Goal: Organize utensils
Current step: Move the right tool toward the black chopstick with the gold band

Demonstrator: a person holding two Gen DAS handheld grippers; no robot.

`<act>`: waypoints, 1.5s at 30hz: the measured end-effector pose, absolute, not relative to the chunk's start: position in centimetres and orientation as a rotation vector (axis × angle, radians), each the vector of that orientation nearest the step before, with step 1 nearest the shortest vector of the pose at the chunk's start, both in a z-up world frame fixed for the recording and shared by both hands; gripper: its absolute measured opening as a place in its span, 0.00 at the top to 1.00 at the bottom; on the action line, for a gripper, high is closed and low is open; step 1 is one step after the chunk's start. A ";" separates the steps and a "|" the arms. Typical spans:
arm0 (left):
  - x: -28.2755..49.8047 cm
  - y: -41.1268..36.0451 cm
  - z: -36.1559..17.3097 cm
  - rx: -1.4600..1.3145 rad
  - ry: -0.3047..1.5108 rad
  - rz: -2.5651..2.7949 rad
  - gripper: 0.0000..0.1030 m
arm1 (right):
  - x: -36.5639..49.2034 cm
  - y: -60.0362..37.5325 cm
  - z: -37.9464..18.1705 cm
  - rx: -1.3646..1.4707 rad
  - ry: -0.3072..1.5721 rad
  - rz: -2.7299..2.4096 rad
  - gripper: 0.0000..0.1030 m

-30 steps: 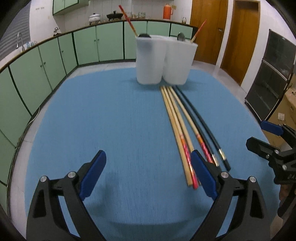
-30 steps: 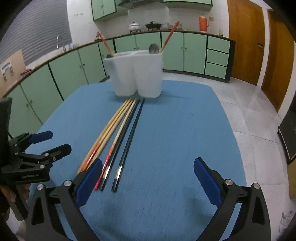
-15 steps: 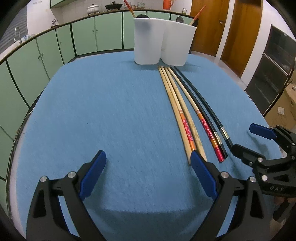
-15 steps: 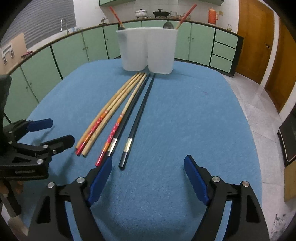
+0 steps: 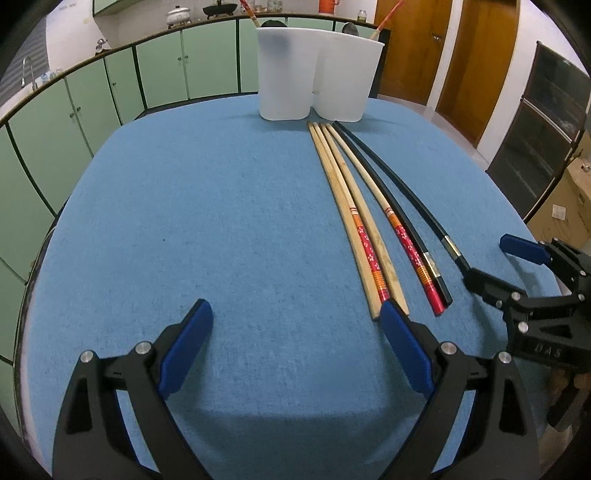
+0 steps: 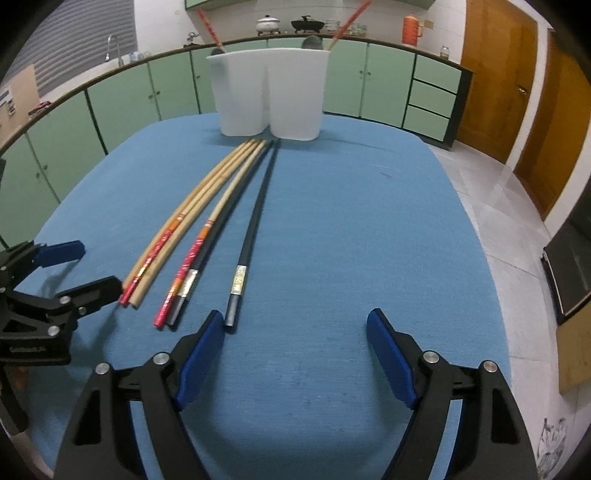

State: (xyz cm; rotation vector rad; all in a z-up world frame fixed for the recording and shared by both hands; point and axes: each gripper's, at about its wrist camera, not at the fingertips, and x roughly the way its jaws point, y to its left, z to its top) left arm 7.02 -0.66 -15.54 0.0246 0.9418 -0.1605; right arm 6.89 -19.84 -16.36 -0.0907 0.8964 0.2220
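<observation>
While both grippers hover low over the blue table (image 5: 221, 206), we hold nothing in either. Our left gripper (image 5: 295, 328) fills the bottom of the left view, its blue pads spread wide and empty, the right pad (image 5: 404, 347) just beside the near ends of the wooden chopsticks (image 5: 351, 206). Our right gripper (image 6: 295, 338) sits at the bottom of the right view, likewise spread wide and empty, its left pad (image 6: 201, 356) near the butt of the lone black chopstick (image 6: 255, 221). The chopsticks lie in a fan across the centre of each frame: three wooden ones, two of them with red patterned ends, and two black ones (image 5: 399, 199) with metal bands. Their thin tips gather close in front of the white holder (image 5: 317, 70) at the top centre, which stands upright on the far side of the table. Red-handled chopsticks (image 6: 349, 22) and a spoon (image 6: 312, 41) stick out of the holder. Green cabinets (image 6: 122, 107) curve behind it, with wooden doors (image 5: 443, 51) at the upper right.
</observation>
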 end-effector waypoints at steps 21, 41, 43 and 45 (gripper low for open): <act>7.1 -0.9 -15.8 0.048 0.933 -0.114 0.23 | 6.2 -20.3 -16.0 -0.046 0.865 0.275 0.37; 6.9 -1.5 -15.6 0.029 0.912 -0.145 0.41 | 5.4 -19.2 -16.3 -0.026 0.868 0.360 0.73; 6.8 -1.6 -15.6 0.029 0.911 -0.151 0.42 | 5.5 -18.8 -16.3 -0.034 0.869 0.362 0.74; 6.8 -1.5 -15.5 0.022 0.910 -0.163 0.44 | 5.6 -18.6 -16.4 -0.042 0.869 0.362 0.77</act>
